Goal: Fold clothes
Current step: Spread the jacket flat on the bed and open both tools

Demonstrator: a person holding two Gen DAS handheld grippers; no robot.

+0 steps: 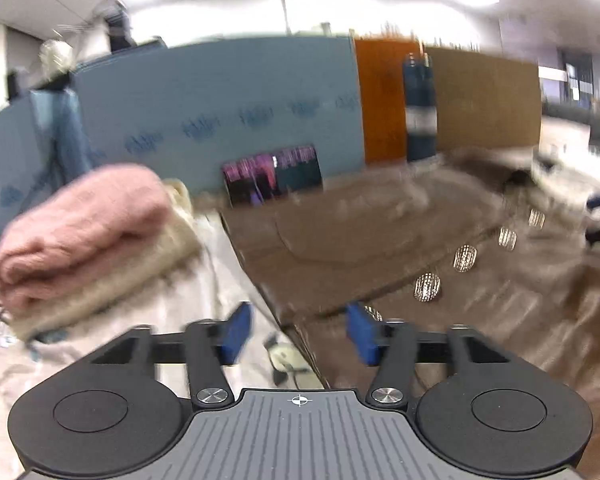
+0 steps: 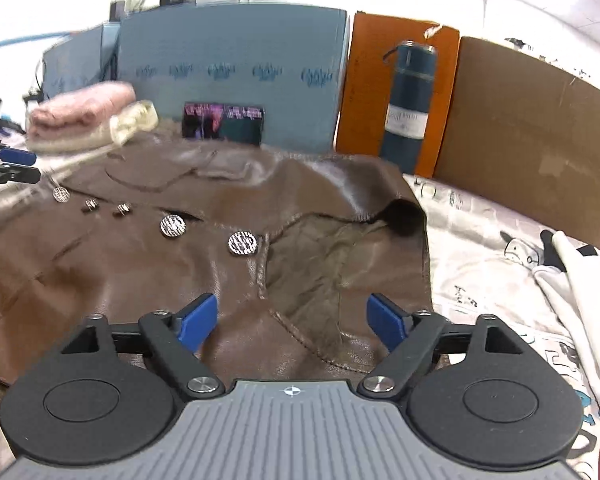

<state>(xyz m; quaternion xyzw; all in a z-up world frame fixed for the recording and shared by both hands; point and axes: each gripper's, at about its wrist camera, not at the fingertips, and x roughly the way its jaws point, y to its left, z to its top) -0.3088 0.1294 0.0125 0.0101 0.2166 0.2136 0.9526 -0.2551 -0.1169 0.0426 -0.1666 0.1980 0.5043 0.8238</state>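
Observation:
A brown leather jacket (image 2: 148, 256) with silver buttons (image 2: 242, 243) lies spread on the printed sheet; it also shows in the left wrist view (image 1: 380, 240). Its collar and lining (image 2: 320, 256) lie in front of my right gripper (image 2: 296, 322), which is open and empty just above the jacket. My left gripper (image 1: 298, 334) is open and empty over the jacket's left edge, and its fingers (image 2: 16, 156) show at the left rim of the right wrist view. A folded pink sweater (image 1: 80, 224) rests on a folded cream one (image 1: 112, 276) at the left.
Blue foam board (image 2: 236, 40), orange board (image 2: 364, 80) and cardboard (image 2: 512, 140) stand behind. A dark blue flask (image 2: 408, 104) and a small screen (image 2: 222, 122) stand by them. A white garment (image 2: 580, 280) lies at the right on the printed sheet (image 2: 472, 264).

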